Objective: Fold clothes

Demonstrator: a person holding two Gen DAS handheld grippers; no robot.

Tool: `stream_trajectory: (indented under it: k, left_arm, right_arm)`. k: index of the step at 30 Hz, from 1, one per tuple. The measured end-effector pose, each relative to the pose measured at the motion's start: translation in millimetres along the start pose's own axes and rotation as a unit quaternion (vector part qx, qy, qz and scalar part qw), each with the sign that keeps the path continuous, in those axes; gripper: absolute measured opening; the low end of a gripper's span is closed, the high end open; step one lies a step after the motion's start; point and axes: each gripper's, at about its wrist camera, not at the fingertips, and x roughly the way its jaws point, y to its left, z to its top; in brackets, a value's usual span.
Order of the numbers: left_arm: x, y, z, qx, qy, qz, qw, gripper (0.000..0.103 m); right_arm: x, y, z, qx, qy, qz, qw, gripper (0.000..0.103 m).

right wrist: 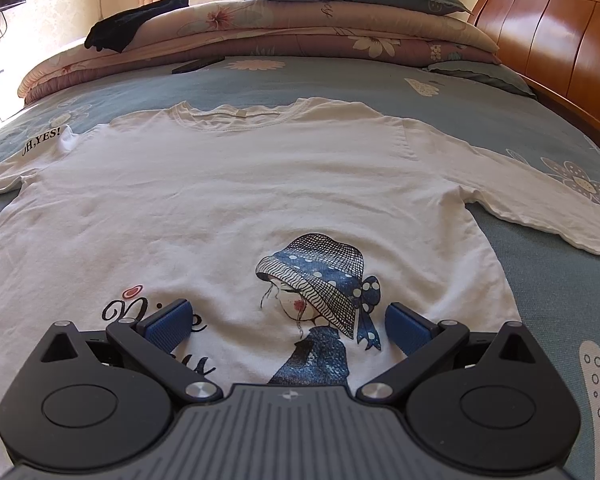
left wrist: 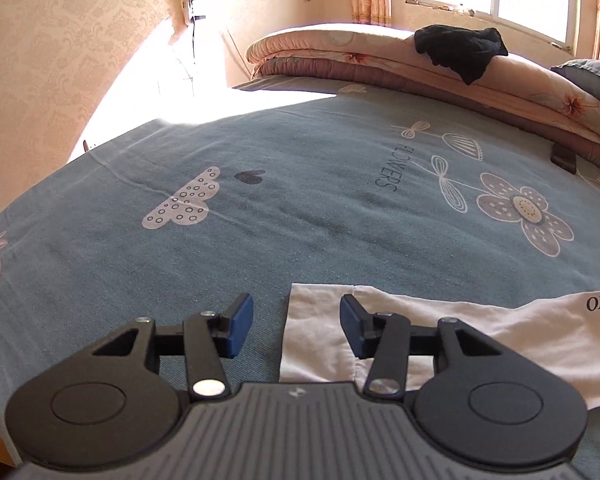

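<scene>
Over shirt (right wrist: 260, 184), both fingers apart, empty.

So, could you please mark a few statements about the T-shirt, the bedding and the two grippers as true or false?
1. The white T-shirt lies spread flat on the blue bedsheet. True.
2. The left gripper is clamped on a sleeve. False: its jaws stand apart, the sleeve's cuff below them.
3. The right gripper is open. True.
4. A dark garment lies on the folded quilts. True.
5. The shirt is already folded in half. False: both sleeves are spread out.
</scene>
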Motion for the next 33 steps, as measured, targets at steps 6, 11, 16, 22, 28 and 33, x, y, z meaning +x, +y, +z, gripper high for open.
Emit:
stream_trajectory:
  k: [6,11,16,22,28,33]
  left_arm:
    - [45,6,-3,-0.051,0.035,0.007,0.9981,0.055]
    - [54,-2,-15,-0.042,0.03,-0.018,0.9985,0.023]
    - [40,-20,-16,-0.004,0.023,0.003,0.9997,0.005]
    - [34,-9,-18,-0.023,0.045,0.017,0.9986,0.01]
    - [14,-10,-5,-0.035,0.029,0.082,0.9955,0.016]
    - [-13,-74,15,0.048,-0.017,-0.031,0.9982,0.041]
  right_arm:
    - [-2,2,2,0.005,0.009,-0.008,1.0,0.103]
    - [-2,4,0,0.012,0.008,-0.017,1.0,0.103]
    - [-2,5,-1,0.02,0.004,-0.022,1.0,0.103]
    - [-2,5,-2,0.02,0.003,-0.022,1.0,0.103]
    - [-1,2,-2,0.011,-0.003,-0.012,1.0,0.103]
    - [-2,0,-7,0.007,-0.019,-0.005,1.0,0.103]
